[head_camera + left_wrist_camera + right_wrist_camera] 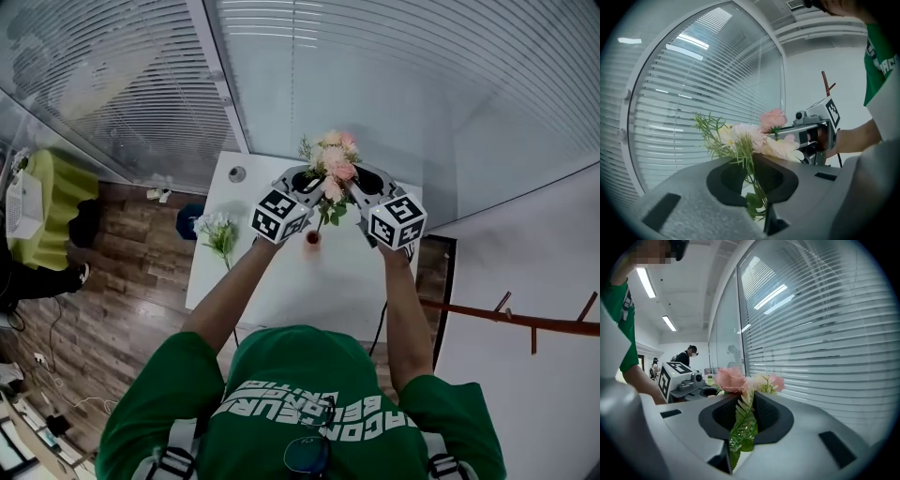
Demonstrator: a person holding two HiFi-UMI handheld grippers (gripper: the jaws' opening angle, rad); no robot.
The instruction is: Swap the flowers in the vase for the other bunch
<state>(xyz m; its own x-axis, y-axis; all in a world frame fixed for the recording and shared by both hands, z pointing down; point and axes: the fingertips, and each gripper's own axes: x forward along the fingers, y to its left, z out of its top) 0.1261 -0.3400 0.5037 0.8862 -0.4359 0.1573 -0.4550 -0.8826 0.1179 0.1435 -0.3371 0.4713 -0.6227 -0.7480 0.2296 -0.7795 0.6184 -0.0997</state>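
Note:
A pink and cream bouquet [335, 164] is held over a small red vase [312, 238] on the white table [281, 291]. My left gripper [317, 190] is shut on its stems from the left, and my right gripper [351, 192] is shut on them from the right. Thin green stems run between the jaws in the left gripper view [757, 187], with the blooms [759, 133] just beyond. The right gripper view [740, 425] has leafy stems clamped in it, pink blooms [731, 379] above. Whether the stem ends sit inside the vase I cannot tell. A white bunch [218, 230] lies on the table's left side.
The table stands against a glass wall with blinds [375, 75]. A round grey grommet [237, 173] sits at its far left corner. A cable [379, 323] hangs off the right edge. Wooden floor [112, 281] lies to the left, with a green chair [56, 202]. People [686, 357] stand far off.

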